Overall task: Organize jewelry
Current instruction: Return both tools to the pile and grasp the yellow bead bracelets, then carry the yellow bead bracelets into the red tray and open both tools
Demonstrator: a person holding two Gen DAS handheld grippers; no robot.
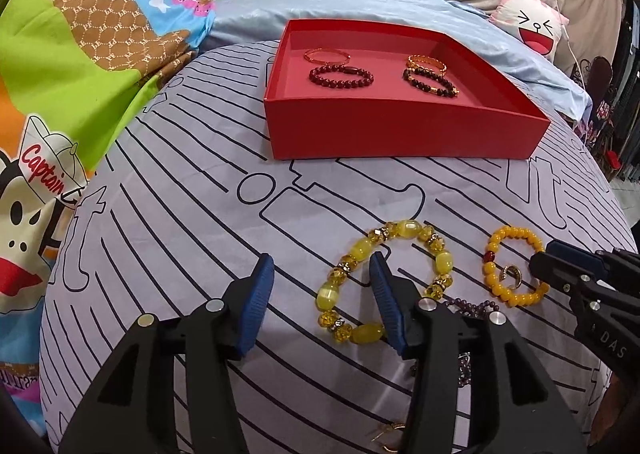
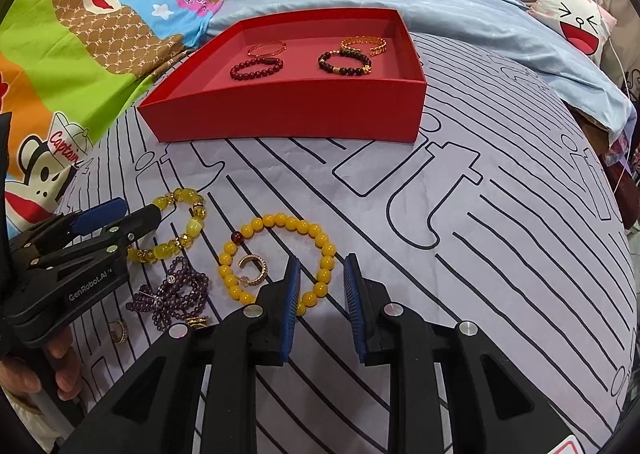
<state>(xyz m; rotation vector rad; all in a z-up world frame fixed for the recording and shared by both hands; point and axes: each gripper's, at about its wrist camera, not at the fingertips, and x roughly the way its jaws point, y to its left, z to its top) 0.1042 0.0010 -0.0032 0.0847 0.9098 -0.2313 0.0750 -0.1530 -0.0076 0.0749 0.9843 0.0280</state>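
Left gripper [image 1: 322, 296], fingers wide, is straddling the near-left arc of the chunky pale-yellow glass-bead bracelet [image 1: 386, 280] lying on the striped bed sheet [image 1: 200, 246]. Right gripper [image 2: 322, 304], fingers narrower and holding nothing, is bracketing the amber round-bead bracelet [image 2: 276, 258]. Both are looking light, floppy, probably elastic-strung; pinching across one bead run seems best
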